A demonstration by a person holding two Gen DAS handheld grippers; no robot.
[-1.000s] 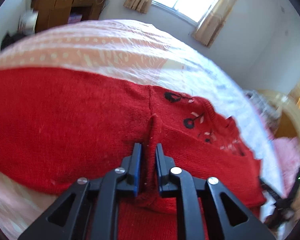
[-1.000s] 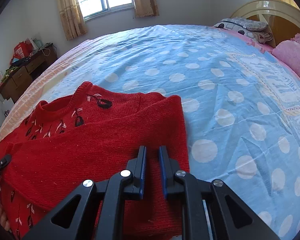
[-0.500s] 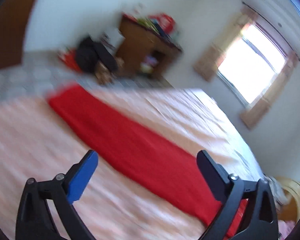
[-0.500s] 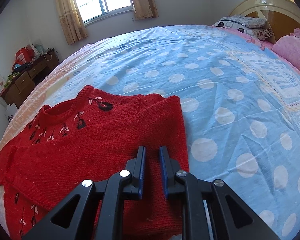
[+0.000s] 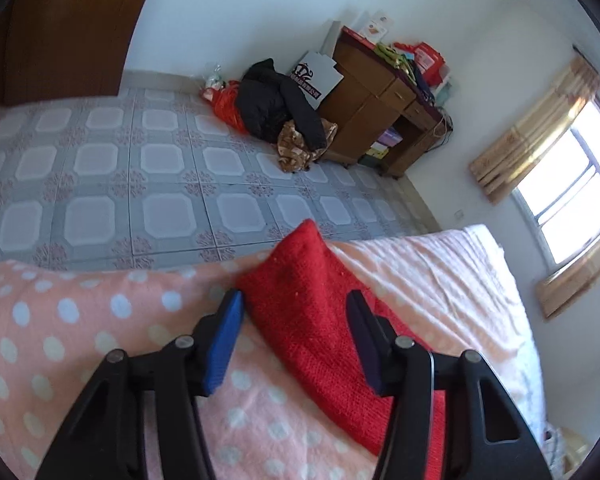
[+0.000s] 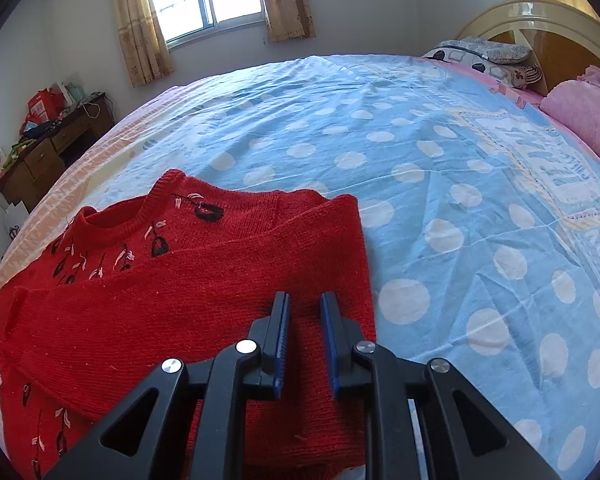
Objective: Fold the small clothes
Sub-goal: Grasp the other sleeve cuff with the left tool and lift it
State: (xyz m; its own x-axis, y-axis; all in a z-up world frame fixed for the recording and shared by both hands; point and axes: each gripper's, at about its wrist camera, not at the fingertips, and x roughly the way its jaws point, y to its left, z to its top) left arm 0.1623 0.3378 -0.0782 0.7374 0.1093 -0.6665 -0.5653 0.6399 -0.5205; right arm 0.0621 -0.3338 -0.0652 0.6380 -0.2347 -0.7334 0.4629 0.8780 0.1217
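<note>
Jaws of the left gripper [image 5: 294,312] are closing around a red sleeve [image 5: 300,288], pads not yet pressing it, at the bed's [image 5: 60,320] peach dotted edge; tiled floor [image 5: 140,168] and a wooden desk [image 5: 372,100] are lying beyond. The right gripper [image 6: 305,312] is sitting nearly pressed together, nothing pinched, over the red sweater [image 6: 180,280]. Right of the sweater, blue dotted sheet [image 6: 440,200] is stretching open toward the headboard [image 6: 540,12].

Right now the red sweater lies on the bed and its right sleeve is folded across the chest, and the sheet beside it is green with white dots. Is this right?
Not quite. The sheet beside the red sweater is blue with white dots, as the right wrist view shows. The rest holds.
</note>
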